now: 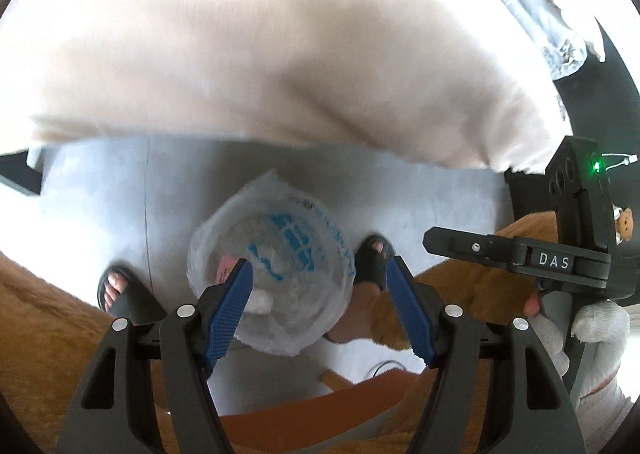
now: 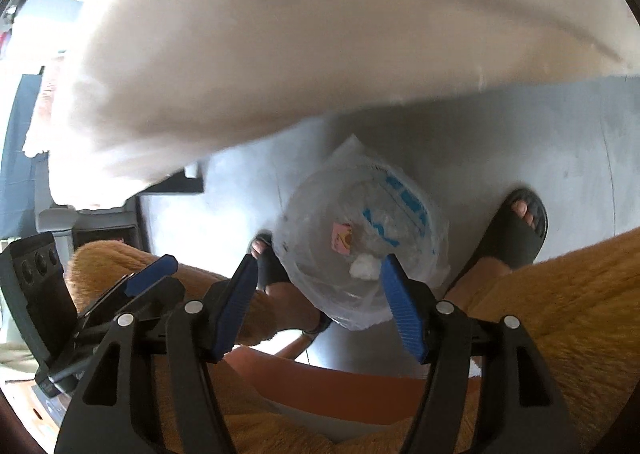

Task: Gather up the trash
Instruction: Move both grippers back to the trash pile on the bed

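Grey floor below, bag-lined trash bin [image 1: 272,266] between sandalled feet.
Left tool [image 1: 320,286] and right tool [image 2: 318,286] hang above it, fingers apart and empty, likely poised over trash inside.

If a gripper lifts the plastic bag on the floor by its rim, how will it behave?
The plastic bag looks thin and translucent, so it would probably sag and crumple. It seems light: only a pink wrapper and white wad show inside. Its film may slip.

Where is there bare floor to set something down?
Bare grey floor lies beyond the lined trash bin, up to the white cloth. Near the bin it is crowded: a sandalled foot on each side.
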A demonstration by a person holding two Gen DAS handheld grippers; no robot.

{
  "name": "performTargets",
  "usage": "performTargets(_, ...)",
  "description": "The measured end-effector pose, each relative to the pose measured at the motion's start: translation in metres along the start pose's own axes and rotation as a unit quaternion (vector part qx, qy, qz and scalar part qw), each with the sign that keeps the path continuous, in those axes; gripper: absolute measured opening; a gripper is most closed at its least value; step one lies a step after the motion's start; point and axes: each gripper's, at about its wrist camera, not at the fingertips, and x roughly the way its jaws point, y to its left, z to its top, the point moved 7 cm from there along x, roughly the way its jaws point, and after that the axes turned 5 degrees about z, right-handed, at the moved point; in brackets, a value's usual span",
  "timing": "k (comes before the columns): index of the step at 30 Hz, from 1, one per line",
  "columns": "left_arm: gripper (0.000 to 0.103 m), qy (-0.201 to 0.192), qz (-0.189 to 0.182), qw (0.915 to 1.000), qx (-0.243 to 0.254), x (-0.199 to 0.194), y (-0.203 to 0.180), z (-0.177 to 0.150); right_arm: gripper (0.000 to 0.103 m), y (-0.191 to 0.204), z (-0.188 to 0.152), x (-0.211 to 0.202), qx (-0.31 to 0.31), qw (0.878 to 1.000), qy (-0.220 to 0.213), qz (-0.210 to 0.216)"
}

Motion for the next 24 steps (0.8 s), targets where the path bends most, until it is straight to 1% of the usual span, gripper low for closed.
performTargets(7,0.068,-0.065,-0.012,0.9978,0.011,-0.053,-0.016,0.034,0.064,0.031,0.023,-0.051,-0.040,0.998,-0.055,0.016)
performTargets(15,0.068,-0.137,-0.013,0.9902,0.020,-0.111,-0.029,0.074,0.064,0.066,0.053,-0.108,-0.075,0.990,-0.114,0.039)
performTargets(21,0.068,-0.167,-0.014,0.9855,0.026,-0.131,-0.032,0.098,0.064,0.080,0.083,-0.133,-0.083,0.983,-0.153,0.053)
performTargets(23,0.068,-0.174,-0.016,0.9843,0.028,-0.136,-0.032,0.103,0.064,0.083,0.092,-0.136,-0.078,0.983,-0.162,0.049)
performTargets(24,0.068,-0.177,-0.016,0.9836,0.029,-0.137,-0.034,0.107,0.064,0.084,0.096,-0.138,-0.076,0.982,-0.165,0.054)
